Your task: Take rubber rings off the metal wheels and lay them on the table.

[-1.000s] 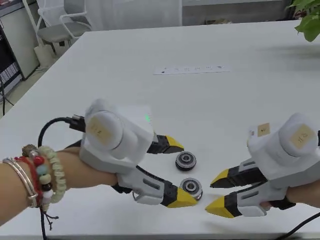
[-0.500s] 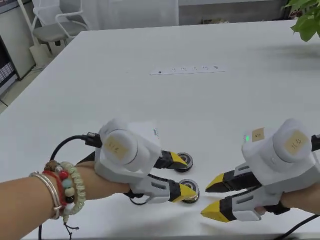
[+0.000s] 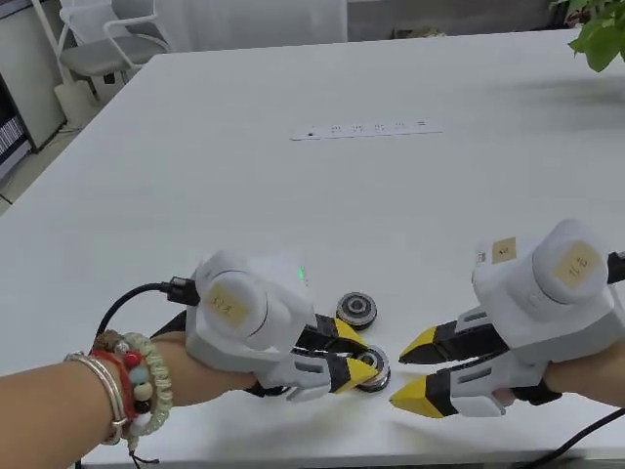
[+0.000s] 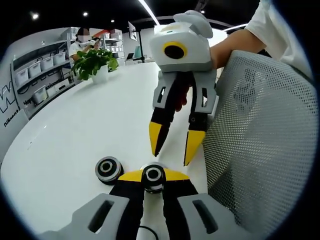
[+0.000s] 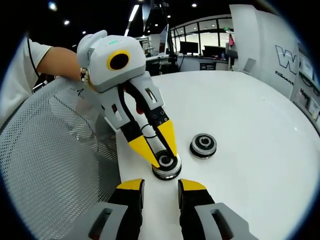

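On the left, the left gripper (image 3: 358, 353) has its fingers clenched on the near wheel (image 4: 153, 177), pinning it flat on the bench (image 3: 244, 195). I'd guess that is to steady it while the other side works the rubber off. Just beyond sits the far wheel (image 3: 357, 309), apart from the first and untouched, with its dark rubber ring (image 4: 99, 171) on; the near one looks unstripped too. To the right, the right gripper (image 3: 411, 372) faces the held wheel, fingers released and spread, tips just short of it. The wheels lie close to the bench's front edge, so a pulled ring could slip off toward the person. The wide bare surface lies behind and to the right.
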